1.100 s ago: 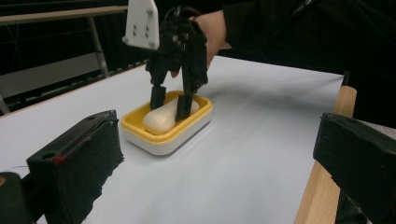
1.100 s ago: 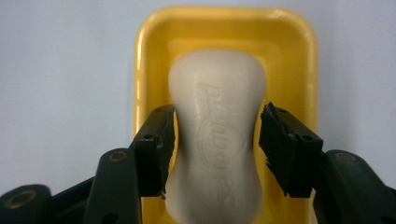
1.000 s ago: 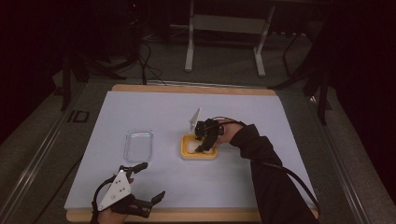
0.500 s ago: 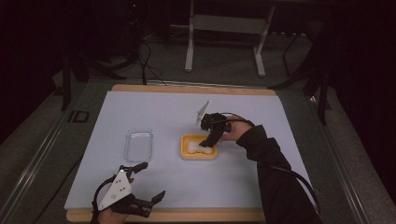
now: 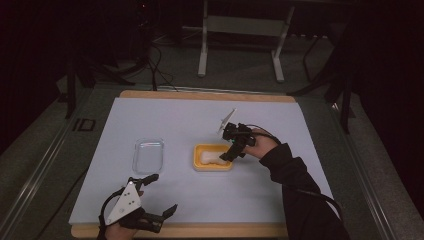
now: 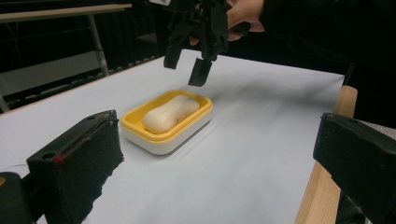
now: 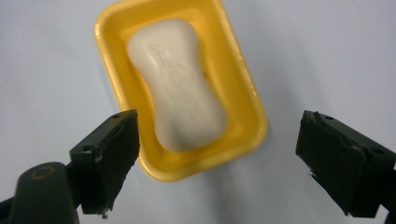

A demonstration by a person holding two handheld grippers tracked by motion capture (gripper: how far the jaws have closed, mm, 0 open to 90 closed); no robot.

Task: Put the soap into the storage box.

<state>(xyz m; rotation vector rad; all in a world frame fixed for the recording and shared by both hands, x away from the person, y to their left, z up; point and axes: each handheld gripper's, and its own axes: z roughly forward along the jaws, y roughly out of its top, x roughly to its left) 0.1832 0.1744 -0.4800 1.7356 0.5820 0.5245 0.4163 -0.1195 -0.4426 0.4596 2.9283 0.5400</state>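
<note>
**Soap dropped in dish, lid still to go**

Over the yellow soap dish, mid-table, the right gripper hangs just above the dish's right end, jaws spread wide, nothing between them. They have just been opening. Right gripper view confirms it: both black pads stand well apart on either side of the dish, and the white soap bar lies flat inside, lengthwise, free of the pads. Left gripper view shows the same bar seated in the tray, right gripper clear above its far end, not touching.

Step in hand, as I read it: release after placing the soap. Placement looks done; bar sits inside the rim, not riding on it.

Left gripper rests at the near left edge of the white mat, jaws apart, empty, well away from everything. A clear plastic lid or tray lies flat on the mat left of the dish, near it but not touching.

Next move, likely: back the right gripper off up and away so the pads don't clip the dish rim, then go for the clear piece if it's the cover. That one is thin, flat on the surface and glossy, so it needs an edge pinch at a low angle and may slide. Cannot tell whether it really fits the dish.
</note>
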